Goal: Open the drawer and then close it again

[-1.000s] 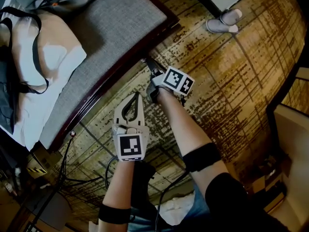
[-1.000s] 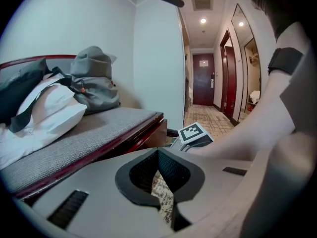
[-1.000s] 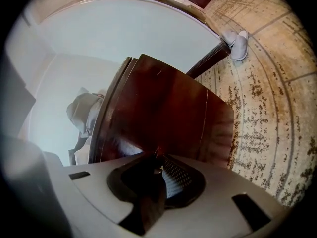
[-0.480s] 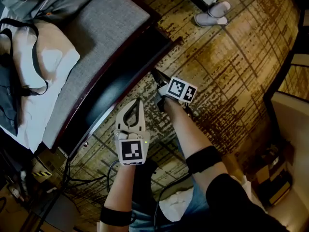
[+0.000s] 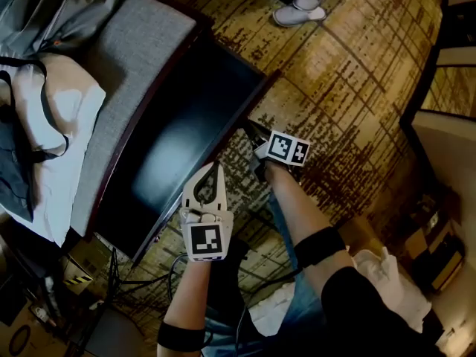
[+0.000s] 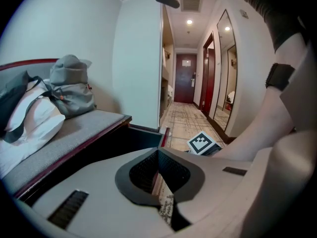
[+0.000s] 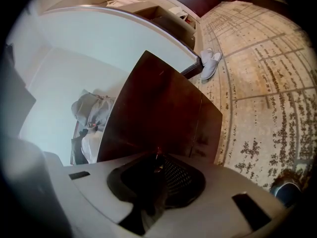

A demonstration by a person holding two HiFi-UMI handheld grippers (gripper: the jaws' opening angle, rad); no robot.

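Note:
A wide dark drawer stands pulled out from under the grey-cushioned bench, its inside black and apparently empty. In the head view my right gripper sits at the upper part of the drawer's front edge. The right gripper view shows the reddish-brown drawer front running into my right gripper, jaws shut on its edge. My left gripper hovers over the carpet just in front of the drawer front, jaws shut and empty. In the left gripper view my left gripper points along the drawer.
A white pillow and dark bag lie on the bench, with a grey backpack beside them. A pair of slippers sits on the patterned carpet beyond. Cables and boxes crowd the floor at lower left.
The drawer has slid out from under the bench, from nearly closed to wide open. My right gripper came back with its front edge; the left gripper drifted back alongside.

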